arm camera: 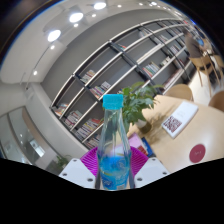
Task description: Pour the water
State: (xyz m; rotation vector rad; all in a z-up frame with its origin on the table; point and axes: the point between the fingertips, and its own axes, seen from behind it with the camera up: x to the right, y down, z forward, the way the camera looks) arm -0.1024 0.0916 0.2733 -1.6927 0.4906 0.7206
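A clear plastic water bottle [113, 145] with a blue cap and blue label stands upright between my fingers, lifted well above the table. My gripper [112, 160] is shut on the bottle, the magenta pads [92, 160] pressing its lower body from both sides. Blue-tinted water fills the bottle's lower part. The bottle's base is hidden below the fingers. No cup or glass shows in this view.
Tall bookshelves [120, 75] run along the wall behind. A green potted plant [140, 100] stands just beyond the bottle. A light wooden table [205, 130] to the right carries a magazine [175, 124] and a round red coaster [197, 153]. Chairs stand further right.
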